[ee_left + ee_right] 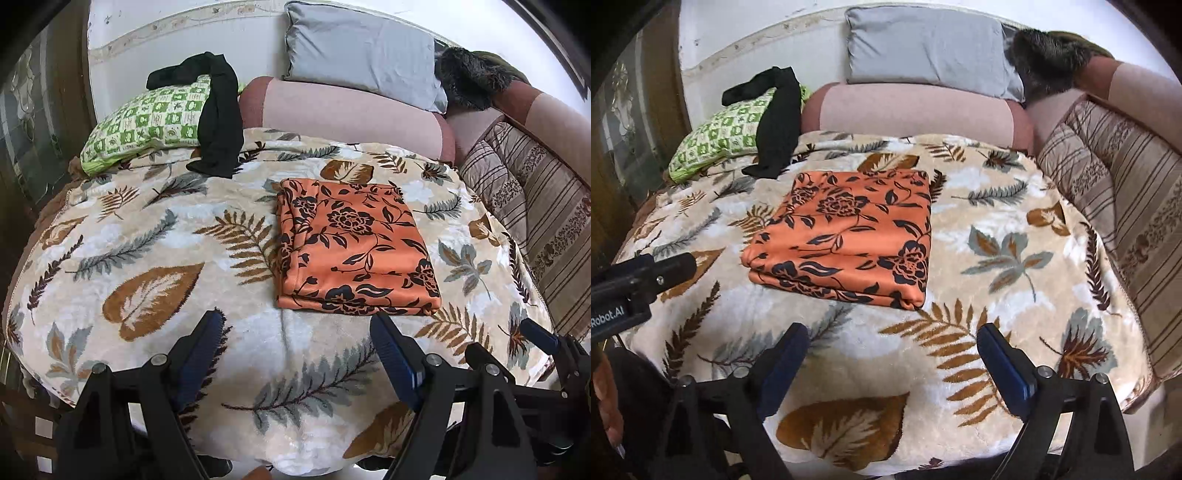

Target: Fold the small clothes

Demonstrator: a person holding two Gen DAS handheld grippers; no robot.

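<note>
An orange cloth with a black flower print (pixel 354 251) lies folded into a flat rectangle on the leaf-patterned blanket (pixel 147 266). It also shows in the right wrist view (pixel 846 243). My left gripper (pixel 297 323) is open and empty, just in front of the cloth's near edge. My right gripper (pixel 892 334) is open and empty, also short of the cloth's near edge. A black garment (pixel 219 122) hangs unfolded over a green checked pillow (pixel 147 122) at the back left; it also shows in the right wrist view (pixel 779 122).
A pink bolster (pixel 343 114) and a grey pillow (pixel 362 51) lie at the back. A striped brown cushion (pixel 535 206) runs along the right side. A dark furry item (pixel 469 77) sits at the back right. The right gripper's body (pixel 546 343) shows low right in the left wrist view.
</note>
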